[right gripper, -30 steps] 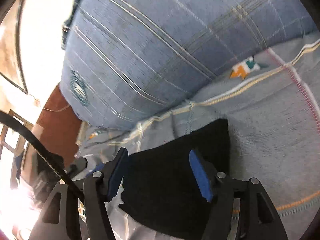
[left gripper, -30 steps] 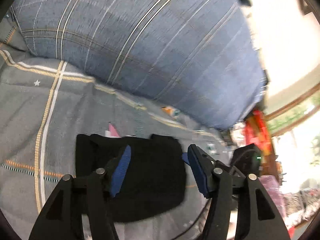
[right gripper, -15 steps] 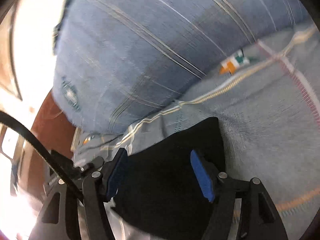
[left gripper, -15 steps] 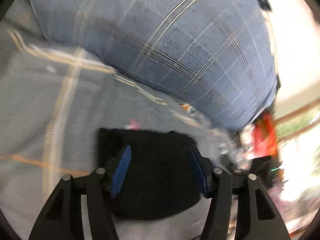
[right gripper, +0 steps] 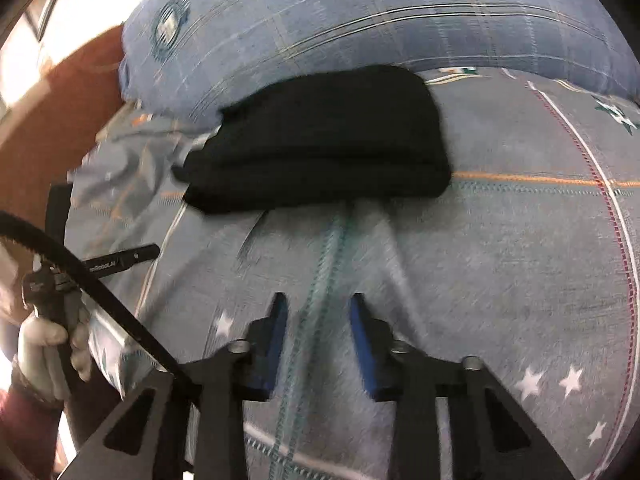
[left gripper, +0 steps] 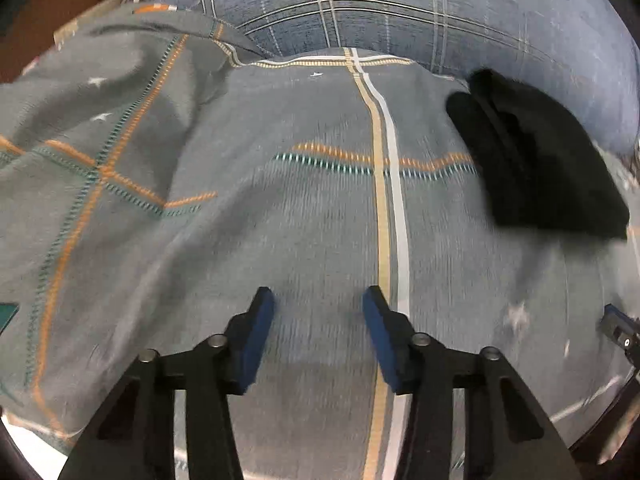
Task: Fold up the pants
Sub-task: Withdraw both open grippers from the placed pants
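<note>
While both hand-held grippers point(left gripper: 318, 306) point(right gripper: 318, 312) close empty, only right view shows gloved hand point(right gripper: 48, 350).

Black linkage arms, silver pivot screws, blue pads point(left gripper: 256, 336); white glove point(right gripper: 40, 344), possibly maroon sleeve point(right gripper: 24, 424).

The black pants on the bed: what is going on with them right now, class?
The black pants lie folded in a compact bundle on the grey bedspread, against a blue plaid pillow. A person holds a gripper in each hand. Neither the left gripper nor the right gripper holds anything; both sets of jaws are closing over bare bedspread, apart from the pants.
</note>
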`<state>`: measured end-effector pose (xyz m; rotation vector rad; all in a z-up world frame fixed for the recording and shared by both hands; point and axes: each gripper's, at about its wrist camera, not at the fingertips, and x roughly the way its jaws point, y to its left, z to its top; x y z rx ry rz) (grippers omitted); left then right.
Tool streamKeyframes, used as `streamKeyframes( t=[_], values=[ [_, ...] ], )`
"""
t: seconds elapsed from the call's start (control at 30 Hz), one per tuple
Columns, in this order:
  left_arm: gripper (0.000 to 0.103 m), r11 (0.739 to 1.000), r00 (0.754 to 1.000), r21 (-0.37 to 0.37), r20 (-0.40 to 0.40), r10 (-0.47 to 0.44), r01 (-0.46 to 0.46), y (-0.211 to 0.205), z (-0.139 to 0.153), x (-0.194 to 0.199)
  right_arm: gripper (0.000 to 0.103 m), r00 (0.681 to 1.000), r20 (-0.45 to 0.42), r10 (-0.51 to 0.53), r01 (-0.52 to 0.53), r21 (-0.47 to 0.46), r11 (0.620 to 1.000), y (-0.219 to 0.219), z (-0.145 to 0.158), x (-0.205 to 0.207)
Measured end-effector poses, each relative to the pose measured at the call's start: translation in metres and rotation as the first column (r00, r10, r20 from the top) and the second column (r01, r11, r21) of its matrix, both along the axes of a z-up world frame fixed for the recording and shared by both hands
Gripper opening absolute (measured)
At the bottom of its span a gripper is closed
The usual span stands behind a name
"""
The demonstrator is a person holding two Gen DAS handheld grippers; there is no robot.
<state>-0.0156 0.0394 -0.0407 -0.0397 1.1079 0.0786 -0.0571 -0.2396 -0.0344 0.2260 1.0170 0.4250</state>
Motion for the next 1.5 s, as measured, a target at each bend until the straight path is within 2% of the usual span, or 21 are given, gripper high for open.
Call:
streamKeyframes(
  t=[0.2,0.37,0.4,0.53,0.6,0.67,0.73,0.83,0.9,0.97,1.1,1.17,1.23,1.33,1.5],
  values=[
    [0.044,0.997,0.999,0.079,-0.033,0.004,-0.001,0.020,-0.004,-0.037,0.022,0.995,-0.043,0.089,-0.091,-0.035,0.995,0.015,-0.009,-0.042],
    [0.044,0.990,0.995,0.113,-0.049,0.089,-0.083,0.058,-0.003,-0.052,0.019,0.989,-0.103,0.104,-0.105,-0.004,0.995,-0.003,-0.018,-0.078],
    [0.044,0.989,0.993,0.108,-0.049,0.104,-0.098,0.066,-0.002,-0.055,0.019,0.988,-0.121,0.101,-0.100,0.013,0.995,-0.009,-0.020,-0.083],
    [0.041,0.992,0.990,0.000,-0.052,0.129,-0.129,0.094,0.005,-0.076,0.019,0.982,-0.169,0.090,-0.082,0.055,0.995,-0.021,-0.022,-0.096],
    [0.041,0.991,0.991,-0.040,-0.015,0.130,-0.131,0.098,0.020,-0.089,0.025,0.984,-0.167,0.055,-0.050,0.033,0.998,-0.031,-0.017,-0.102],
    [0.041,0.990,0.991,-0.056,0.028,0.128,-0.126,0.095,0.036,-0.101,0.041,0.990,-0.139,0.015,-0.012,0.019,1.000,-0.040,-0.008,-0.106],
    [0.044,0.991,0.990,-0.081,0.082,0.114,-0.108,0.088,0.057,-0.100,0.046,0.994,-0.112,-0.014,0.018,0.038,0.999,-0.051,0.003,-0.106],
    [0.057,0.989,0.984,-0.125,0.148,0.095,-0.077,0.073,0.082,-0.090,0.055,0.996,-0.083,-0.043,0.045,0.033,0.998,-0.058,0.014,-0.095],
    [0.059,0.989,0.981,-0.142,0.179,0.070,-0.044,0.055,0.097,-0.083,0.056,0.995,-0.074,-0.061,0.064,0.033,0.997,-0.061,0.019,-0.087],
    [0.070,0.990,0.981,-0.136,0.190,0.050,-0.024,0.033,0.106,-0.071,0.059,0.994,-0.073,-0.077,0.081,0.051,0.995,-0.062,0.024,-0.079],
    [0.072,0.994,0.972,-0.106,0.233,-0.005,0.031,-0.013,0.122,-0.055,0.066,0.996,-0.048,-0.081,0.084,0.071,0.994,-0.063,0.035,-0.064],
    [0.075,0.994,0.969,-0.093,0.245,-0.028,0.052,-0.035,0.125,-0.046,0.073,0.997,-0.027,-0.076,0.078,0.056,0.995,-0.059,0.041,-0.055],
    [0.075,0.995,0.968,-0.078,0.247,-0.044,0.065,-0.051,0.124,-0.041,0.076,0.997,-0.009,-0.076,0.076,0.044,0.996,-0.055,0.045,-0.043],
    [0.075,0.998,0.970,-0.034,0.238,-0.048,0.058,-0.074,0.118,-0.037,0.076,0.997,0.006,-0.076,0.076,0.054,0.996,-0.048,0.050,-0.027],
    [0.075,0.998,0.977,-0.026,0.208,-0.053,0.060,-0.092,0.099,-0.035,0.077,0.997,0.047,-0.057,0.056,0.026,0.998,-0.033,0.056,-0.011]
  ],
)
